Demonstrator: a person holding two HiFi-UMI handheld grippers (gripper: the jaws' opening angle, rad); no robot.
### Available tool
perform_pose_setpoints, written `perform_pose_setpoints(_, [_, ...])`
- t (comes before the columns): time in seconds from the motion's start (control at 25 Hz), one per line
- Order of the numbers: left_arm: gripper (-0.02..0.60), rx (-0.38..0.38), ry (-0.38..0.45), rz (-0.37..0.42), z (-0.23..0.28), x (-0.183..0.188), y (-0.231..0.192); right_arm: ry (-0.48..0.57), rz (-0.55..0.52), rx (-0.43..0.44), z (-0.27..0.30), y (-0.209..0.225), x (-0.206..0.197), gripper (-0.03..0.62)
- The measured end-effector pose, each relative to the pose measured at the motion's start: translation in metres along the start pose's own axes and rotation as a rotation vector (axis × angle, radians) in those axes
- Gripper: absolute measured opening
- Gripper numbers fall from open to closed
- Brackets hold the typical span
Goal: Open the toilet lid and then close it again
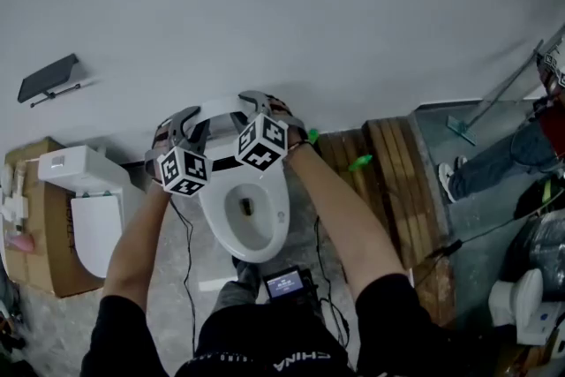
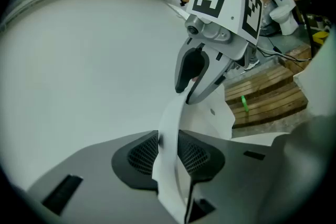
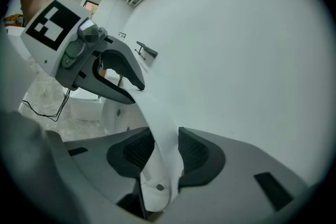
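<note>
The white toilet [image 1: 214, 209] stands against the wall below me, its bowl uncovered. Its lid [image 1: 222, 108] is raised close to the wall. My left gripper [image 1: 194, 124] holds the lid's left edge and my right gripper [image 1: 267, 107] its right edge. In the left gripper view the lid's thin white edge [image 2: 169, 113] runs between the pads of the left gripper [image 2: 168, 152], which press on it; the right gripper [image 2: 191, 93] clamps the same edge further along. In the right gripper view the lid [image 3: 157, 123] sits pinched between the right gripper's [image 3: 165, 152] pads, with the left gripper [image 3: 131, 93] beyond.
A second toilet [image 1: 88, 207] lies on a cardboard box [image 1: 44, 234] at the left. A wooden pallet [image 1: 388, 181] with a green object [image 1: 360, 162] sits right of the toilet. Another person's legs [image 1: 503, 163] are at the far right. A black bracket [image 1: 48, 77] hangs on the wall.
</note>
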State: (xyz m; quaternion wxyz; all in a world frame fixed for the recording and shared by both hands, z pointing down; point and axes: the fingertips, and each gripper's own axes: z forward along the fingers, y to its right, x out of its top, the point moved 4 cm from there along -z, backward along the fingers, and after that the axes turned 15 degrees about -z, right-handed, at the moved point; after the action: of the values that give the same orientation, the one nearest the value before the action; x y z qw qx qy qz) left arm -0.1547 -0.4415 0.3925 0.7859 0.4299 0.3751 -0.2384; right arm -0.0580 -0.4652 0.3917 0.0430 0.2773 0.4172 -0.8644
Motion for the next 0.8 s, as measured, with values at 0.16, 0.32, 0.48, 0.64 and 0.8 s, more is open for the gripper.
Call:
perform_pose_setpoints(0.16, [0.101,0.014,0.003,-0.017,0.019,0.005,-0.018,-0.022,0.04,0.005,0.021,0.024,0.001,0.144])
perform_pose_setpoints(0.32, [0.091,0.006,-0.016,-0.059,0.047,0.006,-0.04,-0.017,0.077,0.005,0.047,0.047,0.0,0.14])
perform_pose_setpoints(0.48, [0.086,0.002,-0.062,-0.097,0.077,0.006,-0.063,0.008,0.097,0.006,0.073,0.068,-0.003,0.138])
perform_pose_setpoints(0.64, [0.083,0.022,-0.122,-0.121,0.105,0.005,-0.08,0.018,0.059,0.013,0.092,0.085,-0.016,0.115])
perform_pose_setpoints(0.8, [0.08,0.046,-0.143,-0.152,0.124,0.005,-0.095,0.033,0.021,0.013,0.104,0.098,-0.026,0.087])
